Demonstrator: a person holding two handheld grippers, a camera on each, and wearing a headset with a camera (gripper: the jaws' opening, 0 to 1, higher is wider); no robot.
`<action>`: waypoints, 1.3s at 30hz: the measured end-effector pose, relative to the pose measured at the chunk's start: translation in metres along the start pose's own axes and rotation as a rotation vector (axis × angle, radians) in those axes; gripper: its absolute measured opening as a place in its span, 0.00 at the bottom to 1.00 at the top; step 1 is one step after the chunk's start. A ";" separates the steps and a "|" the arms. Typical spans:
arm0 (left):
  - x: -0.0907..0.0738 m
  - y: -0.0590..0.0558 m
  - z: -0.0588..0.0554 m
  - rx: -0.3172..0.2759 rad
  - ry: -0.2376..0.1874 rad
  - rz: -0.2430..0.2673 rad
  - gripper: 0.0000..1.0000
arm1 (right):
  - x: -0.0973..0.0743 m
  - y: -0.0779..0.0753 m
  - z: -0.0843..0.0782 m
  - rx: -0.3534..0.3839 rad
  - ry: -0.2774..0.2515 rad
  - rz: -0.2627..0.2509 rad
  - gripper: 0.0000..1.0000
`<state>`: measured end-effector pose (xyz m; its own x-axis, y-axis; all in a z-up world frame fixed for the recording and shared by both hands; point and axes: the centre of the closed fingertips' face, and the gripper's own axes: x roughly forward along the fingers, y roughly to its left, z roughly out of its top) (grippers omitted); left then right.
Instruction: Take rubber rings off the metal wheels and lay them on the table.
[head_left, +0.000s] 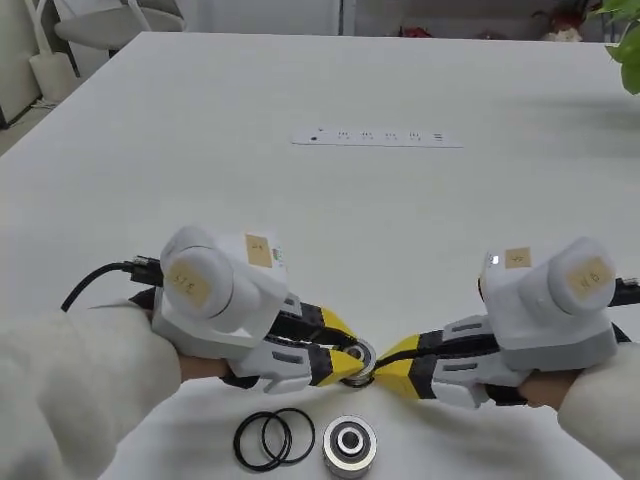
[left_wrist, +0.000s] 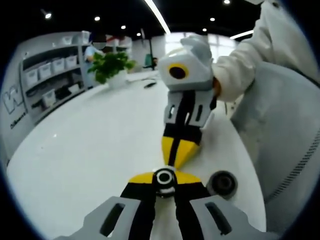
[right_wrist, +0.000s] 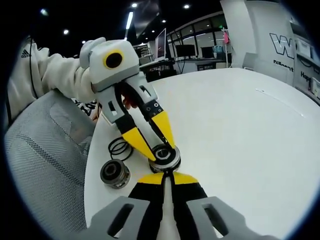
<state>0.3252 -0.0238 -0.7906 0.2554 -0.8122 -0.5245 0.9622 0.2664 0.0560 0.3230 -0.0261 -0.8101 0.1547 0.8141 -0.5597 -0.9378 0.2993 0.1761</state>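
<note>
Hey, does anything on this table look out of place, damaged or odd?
Nothing is damaged or spilled. The two rubber rings lie overlapping, and the loose metal wheel beside them sits close to the near edge of the table.

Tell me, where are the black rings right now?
In the head view the black rings lie flat on the white table, just left of the loose metal wheel and nearer the person than the left gripper.

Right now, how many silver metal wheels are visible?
2. One silver metal wheel sits in the left gripper; the second wheel lies on the white table beside black rubber rings.
</note>
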 end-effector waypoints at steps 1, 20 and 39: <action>0.000 0.000 0.000 0.002 0.000 0.000 0.15 | 0.000 0.000 0.000 0.001 0.000 -0.001 0.02; -0.003 0.000 -0.003 0.011 0.002 0.005 0.14 | -0.007 -0.010 0.008 0.248 -0.083 -0.024 0.00; -0.003 -0.001 -0.002 0.021 -0.008 0.003 0.14 | -0.006 0.004 0.022 0.297 -0.120 -0.012 0.00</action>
<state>0.3232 -0.0208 -0.7913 0.2589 -0.8156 -0.5176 0.9632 0.2581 0.0751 0.3252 -0.0192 -0.7880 0.2174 0.8572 -0.4668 -0.8068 0.4270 0.4084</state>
